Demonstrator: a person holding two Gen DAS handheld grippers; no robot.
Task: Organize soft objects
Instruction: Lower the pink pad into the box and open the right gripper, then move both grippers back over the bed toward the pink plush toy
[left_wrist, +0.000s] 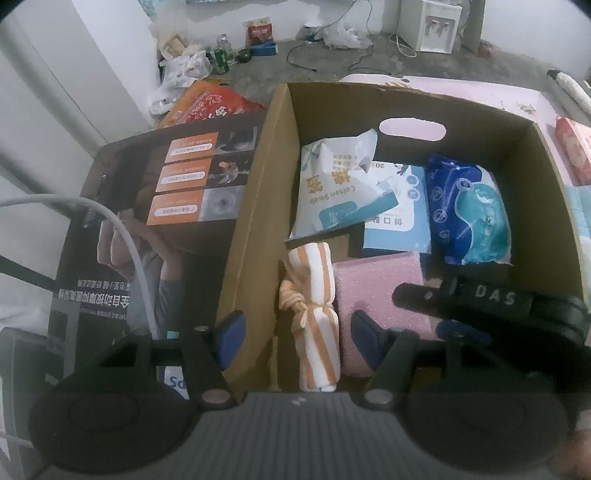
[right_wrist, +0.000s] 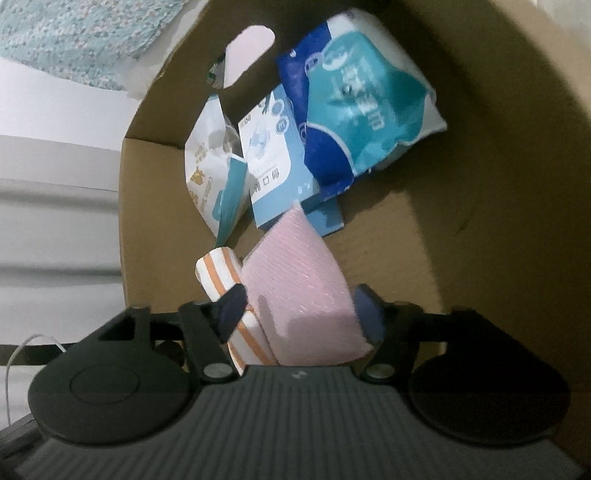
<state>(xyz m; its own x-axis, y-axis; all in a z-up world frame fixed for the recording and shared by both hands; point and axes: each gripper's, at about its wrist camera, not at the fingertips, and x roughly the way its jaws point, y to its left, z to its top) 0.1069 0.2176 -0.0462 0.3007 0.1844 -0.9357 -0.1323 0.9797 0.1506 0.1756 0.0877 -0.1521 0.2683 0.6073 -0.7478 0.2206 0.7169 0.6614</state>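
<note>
the left gripper (left_wrist: 293, 338) hangs over the near edge of the cardboard box (left_wrist: 258, 206), its jaws wide apart with nothing between the blue pads (left_wrist: 231, 334), which straddle the box's left wall. just below it inside the box lies the orange-striped towel roll (left_wrist: 314, 317), tied in the middle and touching the pink sponge (left_wrist: 373, 295) on its right. the right gripper (right_wrist: 297, 314) is down inside the box with its jaws set around the near end of the pink sponge (right_wrist: 299, 291); the pads sit at the sponge's sides, but whether they press it or merely flank it cannot be told. the striped roll (right_wrist: 221, 277) lies against the sponge's left side. farther in, a white cotton-swab pouch (left_wrist: 332, 184) leans on the left wall, a light blue flat pack (left_wrist: 400, 218) lies beside it, and a blue and teal soft packet (left_wrist: 469, 210) rests to the right, near the far wall with its handle cutout (left_wrist: 412, 129). beyond the box, an orange bag (left_wrist: 210, 105) lies on the grey floor (left_wrist: 325, 66).
</note>
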